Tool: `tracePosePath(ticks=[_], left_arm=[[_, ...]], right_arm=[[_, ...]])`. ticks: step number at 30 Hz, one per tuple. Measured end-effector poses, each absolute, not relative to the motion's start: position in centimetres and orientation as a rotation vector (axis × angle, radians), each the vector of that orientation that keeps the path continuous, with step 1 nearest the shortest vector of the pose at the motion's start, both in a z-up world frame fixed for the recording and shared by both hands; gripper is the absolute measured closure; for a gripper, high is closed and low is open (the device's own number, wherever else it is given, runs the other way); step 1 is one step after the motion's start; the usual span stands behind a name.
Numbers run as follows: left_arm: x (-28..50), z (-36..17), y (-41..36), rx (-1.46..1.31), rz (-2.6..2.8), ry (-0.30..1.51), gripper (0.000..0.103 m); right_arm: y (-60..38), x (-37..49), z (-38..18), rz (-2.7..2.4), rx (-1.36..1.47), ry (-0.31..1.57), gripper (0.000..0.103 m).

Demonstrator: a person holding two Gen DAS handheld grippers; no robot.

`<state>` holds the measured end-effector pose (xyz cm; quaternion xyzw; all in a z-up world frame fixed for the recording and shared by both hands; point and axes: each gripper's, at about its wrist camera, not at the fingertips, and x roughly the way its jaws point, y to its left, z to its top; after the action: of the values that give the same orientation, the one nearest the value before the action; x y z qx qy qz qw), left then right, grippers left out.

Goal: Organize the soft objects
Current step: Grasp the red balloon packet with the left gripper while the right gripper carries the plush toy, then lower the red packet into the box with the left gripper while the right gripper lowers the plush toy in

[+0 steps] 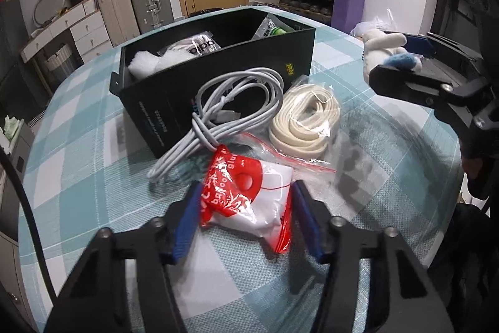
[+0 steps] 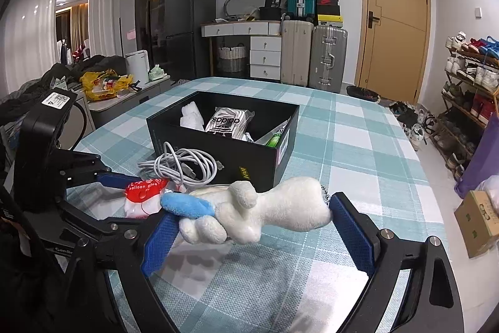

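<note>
A black box (image 1: 237, 74) (image 2: 249, 158) stands on the checked tablecloth and holds white soft packs. My left gripper (image 1: 244, 208) is shut on a red-and-white balloon glue bag (image 1: 249, 202), which also shows in the right wrist view (image 2: 142, 195). My right gripper (image 2: 252, 220) is shut on a white plush toy (image 2: 268, 211) with a blue part, held above the table; it shows at the right of the left wrist view (image 1: 386, 52). A grey cable bundle (image 1: 230, 108) (image 2: 184, 166) leans on the box. A bagged cream cord (image 1: 305, 120) lies beside it.
The table edge curves close on both sides. A clear bubble-wrap sheet (image 1: 358, 170) lies right of the red bag. Suitcases (image 2: 312, 55), a drawer unit and a shoe rack (image 2: 467, 89) stand beyond the table. A cardboard box (image 2: 477, 220) sits off the right edge.
</note>
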<state>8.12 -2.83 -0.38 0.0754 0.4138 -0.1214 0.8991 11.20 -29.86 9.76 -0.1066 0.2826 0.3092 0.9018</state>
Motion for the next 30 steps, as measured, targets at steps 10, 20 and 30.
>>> tracePosePath(ticks=[10,20,30], left_arm=[[6.0,1.0,-1.5,0.093,-0.255,0.807,0.053],[4.5,4.7,0.5,0.025,-0.218,0.676,0.053],[5.5,7.2,1.5,-0.010,-0.172,0.587,0.052]], right_arm=[[-29.4,11.0,10.0,0.649,-0.229,0.575,0.010],[-29.0,10.7,10.7,0.668,-0.217,0.561,0.010],[-28.3,11.0,12.0,0.706,-0.181,0.547,0.010]])
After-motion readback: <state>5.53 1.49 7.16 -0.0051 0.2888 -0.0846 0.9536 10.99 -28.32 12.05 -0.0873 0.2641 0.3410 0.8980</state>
